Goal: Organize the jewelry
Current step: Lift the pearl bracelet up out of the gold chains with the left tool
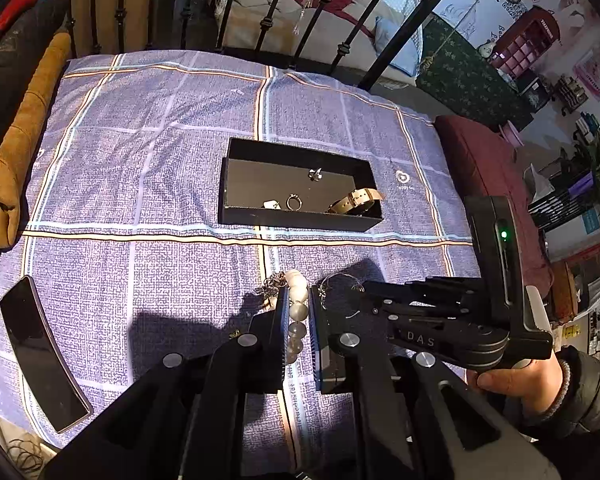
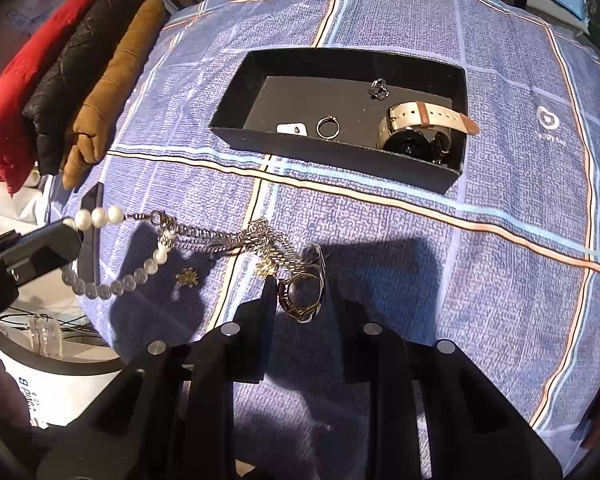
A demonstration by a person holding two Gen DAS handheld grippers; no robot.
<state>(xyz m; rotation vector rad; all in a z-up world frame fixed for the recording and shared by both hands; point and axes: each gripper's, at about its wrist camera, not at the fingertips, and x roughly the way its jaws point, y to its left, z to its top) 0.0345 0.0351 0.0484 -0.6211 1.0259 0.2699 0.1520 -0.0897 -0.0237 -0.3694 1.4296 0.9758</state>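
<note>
My left gripper (image 1: 298, 312) is shut on a pearl bracelet (image 1: 297, 312); in the right wrist view the pearl strand (image 2: 112, 280) hangs from it with a silver chain (image 2: 220, 238) trailing across the cloth. My right gripper (image 2: 300, 292) stands around a dark gold-framed ring piece (image 2: 300, 300) and thin wire hoops, jaws partly apart; it also shows in the left wrist view (image 1: 340, 296). A black open box (image 1: 236, 184) (image 2: 456, 80) holds a watch with a beige strap (image 2: 416, 128), a ring (image 2: 328, 127), a silver charm (image 2: 378, 89) and a small white tag (image 2: 292, 129).
A black phone (image 1: 44, 352) lies at the cloth's left front. Folded brown, black and red garments (image 2: 104, 88) lie at the left edge. A small gold charm (image 2: 188, 278) lies on the cloth. A white bin (image 2: 60, 376) stands below the table edge. Black railing (image 1: 340, 40) runs behind.
</note>
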